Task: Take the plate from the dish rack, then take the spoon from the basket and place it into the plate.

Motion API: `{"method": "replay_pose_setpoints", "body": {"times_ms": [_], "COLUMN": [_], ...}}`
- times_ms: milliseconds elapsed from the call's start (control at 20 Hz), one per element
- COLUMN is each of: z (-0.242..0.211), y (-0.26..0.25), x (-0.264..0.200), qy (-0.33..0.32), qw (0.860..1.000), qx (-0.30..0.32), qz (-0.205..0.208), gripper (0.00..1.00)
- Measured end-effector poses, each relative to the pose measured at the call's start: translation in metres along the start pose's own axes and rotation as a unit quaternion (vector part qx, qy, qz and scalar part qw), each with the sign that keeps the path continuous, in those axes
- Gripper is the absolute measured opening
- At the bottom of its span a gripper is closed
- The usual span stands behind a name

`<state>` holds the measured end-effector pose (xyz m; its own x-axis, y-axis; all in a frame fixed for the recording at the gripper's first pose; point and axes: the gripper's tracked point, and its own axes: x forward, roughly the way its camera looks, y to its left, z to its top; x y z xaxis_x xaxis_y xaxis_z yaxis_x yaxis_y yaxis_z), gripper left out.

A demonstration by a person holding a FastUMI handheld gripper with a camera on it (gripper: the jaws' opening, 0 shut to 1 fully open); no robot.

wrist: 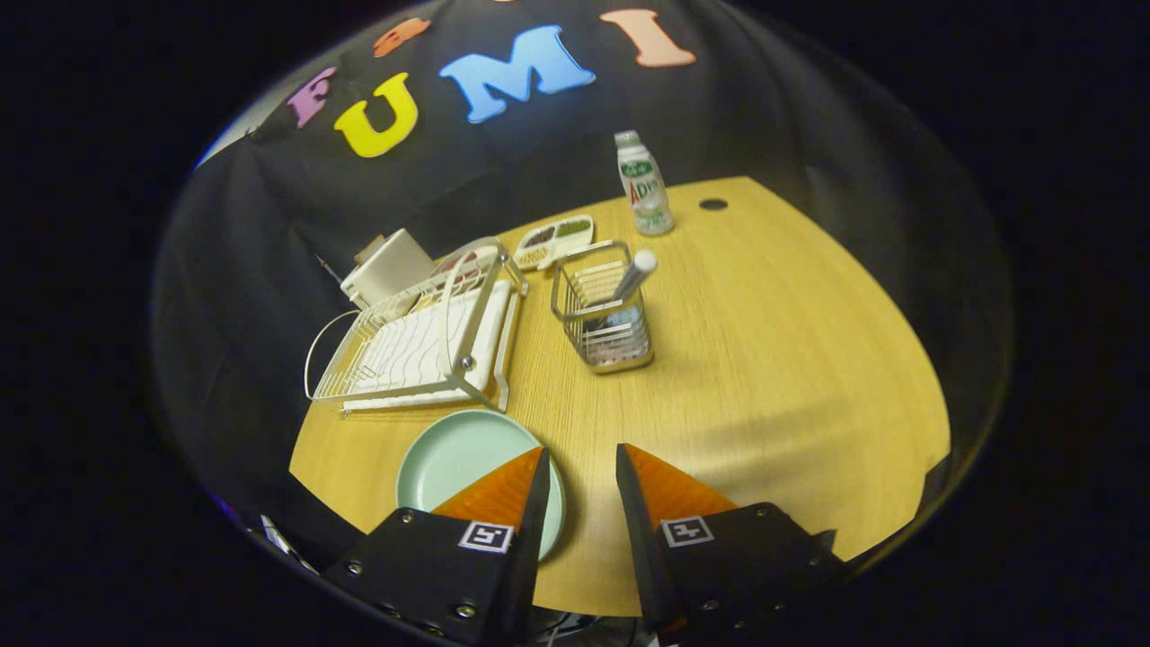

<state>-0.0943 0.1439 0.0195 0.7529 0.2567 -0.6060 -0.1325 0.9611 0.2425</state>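
On the table [764,359]: one plate [449,454], one dish rack [418,346], one basket [604,314] holding one spoon [636,274]. Gripper [579,476] fingers parted, nothing held.

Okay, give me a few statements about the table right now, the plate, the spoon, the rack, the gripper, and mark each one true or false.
1. The green plate lies flat on the wooden table, off the dish rack. True.
2. The spoon already lies in the plate. False: it stands in the wire basket, handle sticking up.
3. The gripper is shut on the spoon. False: its fingers are apart with nothing between them, well short of the basket.
4. A bottle stands upright beyond the basket. True.
5. The dish rack sits beside the basket, with the plate nearer the fingers than either. True.
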Motion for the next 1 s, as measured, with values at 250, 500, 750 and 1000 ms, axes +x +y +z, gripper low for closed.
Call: {"method": "replay_pose_setpoints", "body": {"times_ms": [250, 500, 750, 1000], "z": [0.082, 0.129, 0.158, 0.15], "y": [0.0, -0.002, -0.017, -0.018], "x": [-0.047, -0.072, -0.081, -0.06], "qy": [-0.14, -0.219, -0.282, -0.281], "qw": [0.988, 0.973, 0.953, 0.954], "qx": [-0.07, -0.069, -0.095, -0.097], "qz": [-0.017, -0.014, -0.047, -0.045], "gripper": [0.45, 0.46, 0.45, 0.97]}}
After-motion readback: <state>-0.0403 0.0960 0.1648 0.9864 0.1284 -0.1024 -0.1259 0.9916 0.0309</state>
